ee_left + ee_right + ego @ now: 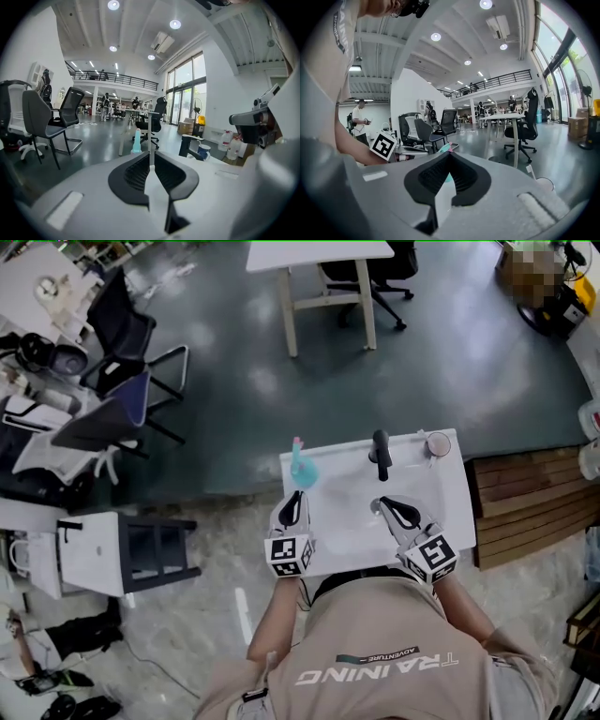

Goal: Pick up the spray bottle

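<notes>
In the head view, a white table is seen directly below the person, and the teal spray bottle stands upright near its 10 o'clock corner. The left gripper is held over the table with the bottle at its 12 o'clock, just beyond the tips and apart from them. The right gripper is held over the middle of the table, pointed toward 10 o'clock. A black upright object is set at the table's 12 o'clock edge, with a cup at 1 o'clock. In the left gripper view, the jaws of the left gripper are seen slightly spread, a narrow slit is left between the tips, and nothing is gripped. The spray bottle is found at 11 o'clock of the tips, ahead of them and outside the slit, while the black upright object and the cup are placed at 3 o'clock. In the right gripper view, the jaws of the right gripper are pressed together at the tips with nothing pinched. The pink-tipped top of the spray bottle is glimpsed just past them at 11 o'clock, and the marker cube of the other gripper is seen at 9 o'clock.
</notes>
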`<state>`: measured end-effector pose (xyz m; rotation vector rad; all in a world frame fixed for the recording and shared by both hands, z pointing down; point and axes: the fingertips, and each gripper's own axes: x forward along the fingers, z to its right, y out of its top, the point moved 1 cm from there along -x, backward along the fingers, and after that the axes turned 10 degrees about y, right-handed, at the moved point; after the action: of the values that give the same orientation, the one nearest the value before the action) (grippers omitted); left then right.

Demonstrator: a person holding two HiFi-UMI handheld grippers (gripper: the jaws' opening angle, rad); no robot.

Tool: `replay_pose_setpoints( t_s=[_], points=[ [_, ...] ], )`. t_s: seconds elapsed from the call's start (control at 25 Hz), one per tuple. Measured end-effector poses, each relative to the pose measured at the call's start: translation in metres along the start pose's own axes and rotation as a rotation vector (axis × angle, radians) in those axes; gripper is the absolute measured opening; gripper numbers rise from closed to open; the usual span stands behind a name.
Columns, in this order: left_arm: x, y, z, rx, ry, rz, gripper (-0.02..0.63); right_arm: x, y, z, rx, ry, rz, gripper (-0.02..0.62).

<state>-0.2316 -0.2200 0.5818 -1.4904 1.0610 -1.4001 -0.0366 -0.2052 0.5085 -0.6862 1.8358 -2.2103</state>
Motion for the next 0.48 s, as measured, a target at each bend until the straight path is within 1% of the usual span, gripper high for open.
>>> replay_pose_setpoints(
  t_s=[0.04, 0.16, 0.24, 0.4, 0.48],
  points=[
    [0.005, -0.001, -0.002, 0.002, 0.000, -0.007, 0.057, 0.002, 0.002, 0.000, -0.002, -0.001, 0.002, 0.003],
    [0.017, -0.004, -0.012, 0.002, 0.011, -0.027, 0.116, 0.008, 0.003, 0.000, -0.006, -0.006, -0.002, 0.003],
    [0.026, -0.008, -0.017, -0.008, 0.020, -0.039, 0.139, 0.009, 0.003, 0.001, -0.003, -0.012, -0.006, 0.003],
    [0.044, -0.016, -0.020, -0.025, -0.003, -0.059, 0.193, 0.011, 0.000, 0.008, 0.001, -0.028, -0.014, 0.003],
    [0.052, -0.017, -0.021, -0.029, -0.010, -0.064, 0.207, 0.013, -0.001, 0.012, 0.007, -0.039, -0.020, 0.003]
  ],
)
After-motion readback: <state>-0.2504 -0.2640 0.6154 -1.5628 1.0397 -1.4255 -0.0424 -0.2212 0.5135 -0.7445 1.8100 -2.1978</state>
